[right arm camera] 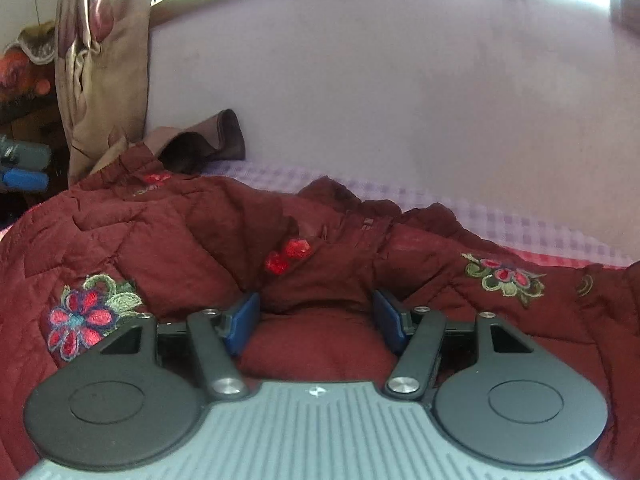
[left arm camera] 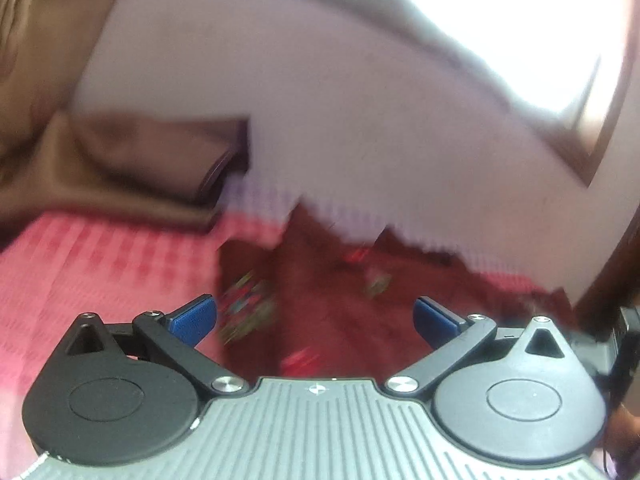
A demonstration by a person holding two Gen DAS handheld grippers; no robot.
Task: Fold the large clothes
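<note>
Left wrist view, heavily blurred. Far left: brown cloth [left arm camera: 52, 168] bunched at the upper left, pink checked bedcover [left arm camera: 92, 264] below it. Centre: left gripper [left arm camera: 316, 318] with jaws spread wide and released, nothing between the blue pads [left arm camera: 196, 316]. The maroon quilted jacket [left arm camera: 320, 300] lies beyond and beneath the gap, lower centre of frame, its embroidery only a smear; whether the pads touch it cannot be told. Pale wall [left arm camera: 320, 100] above, bright window [left arm camera: 520, 20] at the upper right.

Right wrist view, sharp. Far left: beige curtain [right arm camera: 104, 72] hanging at the upper left. Lower left: embroidered red flower [right arm camera: 80, 320] on the jacket [right arm camera: 160, 240], just beside the gripper's left housing. Centre: right gripper [right arm camera: 316, 318] grasping a thick fold of the jacket; the fabric bulges between the blue pads [right arm camera: 244, 320] and fills the gap down to the body. The garment spreads crumpled across the whole middle band of the frame, two red buttons [right arm camera: 288, 256] just above the jaws. Right: second flower motif [right arm camera: 504, 276] at mid right, lilac checked sheet [right arm camera: 520, 224] behind it, wall [right arm camera: 360, 80] above.
</note>
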